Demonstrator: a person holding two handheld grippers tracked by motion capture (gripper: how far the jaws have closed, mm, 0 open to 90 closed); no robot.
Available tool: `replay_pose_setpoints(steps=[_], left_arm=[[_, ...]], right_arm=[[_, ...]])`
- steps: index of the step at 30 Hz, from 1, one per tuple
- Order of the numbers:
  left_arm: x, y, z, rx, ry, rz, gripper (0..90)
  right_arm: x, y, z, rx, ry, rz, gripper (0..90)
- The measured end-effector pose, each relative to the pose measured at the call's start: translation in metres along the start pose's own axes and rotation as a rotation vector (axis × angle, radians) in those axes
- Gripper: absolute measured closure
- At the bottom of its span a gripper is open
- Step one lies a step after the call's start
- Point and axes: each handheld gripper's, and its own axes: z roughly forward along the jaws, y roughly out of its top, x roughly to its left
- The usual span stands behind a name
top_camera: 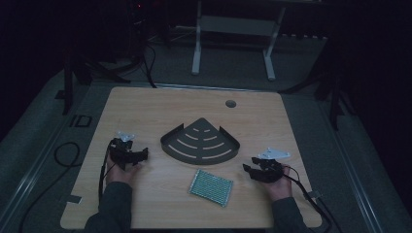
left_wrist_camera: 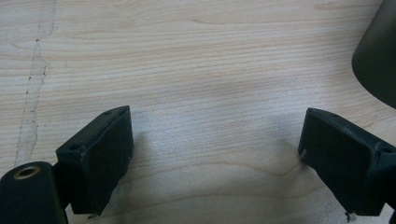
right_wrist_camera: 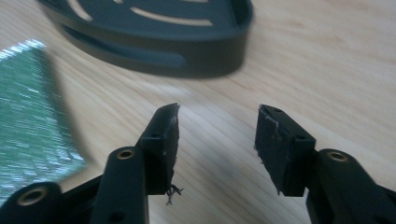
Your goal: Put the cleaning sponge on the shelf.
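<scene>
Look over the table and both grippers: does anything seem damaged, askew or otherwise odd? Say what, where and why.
The right gripper has worn pads: a frayed thread hangs below one jaw. The tabletop shows a thin crack-like line. The green pad lies askew to the table's edge.

Dim lab/studio: wood table [top_camera: 145, 111] w/ tripod stands [top_camera: 73, 73], floor cables [top_camera: 63, 155].

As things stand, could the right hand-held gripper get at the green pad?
Probably yes. The right hand-held gripper rests open on the table, with bare wood between it and the green pad. The dark tray sits farther back, out of that path.
</scene>
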Motion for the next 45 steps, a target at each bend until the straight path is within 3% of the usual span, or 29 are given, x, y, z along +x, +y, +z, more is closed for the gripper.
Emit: replay_pose_setpoints(steps=[11,21,28,35,40,45], left_arm=[[0.000,0.000,0.000,0.000,0.000,0.000,10.6],[0.000,0.000,0.000,0.000,0.000,0.000,10.6],[0.000,0.000,0.000,0.000,0.000,0.001,10.6],[0.000,0.000,0.000,0.000,-0.001,0.000,10.6],[0.000,0.000,0.000,0.000,0.000,0.000,10.6],[0.000,0.000,0.000,0.000,0.000,0.000,10.6]], right_arm=[[0.023,0.014,-0.017,0.003,0.048,-0.073,70.3],[0.048,0.029,-0.024,0.013,0.109,-0.200,88.9],[0.077,0.023,-0.010,0.079,0.164,-0.289,89.8],[0.093,0.018,0.005,0.105,0.206,-0.321,89.7],[0.099,0.015,0.012,0.124,0.217,-0.337,89.7],[0.094,0.010,0.010,0.142,0.201,-0.341,89.8]])
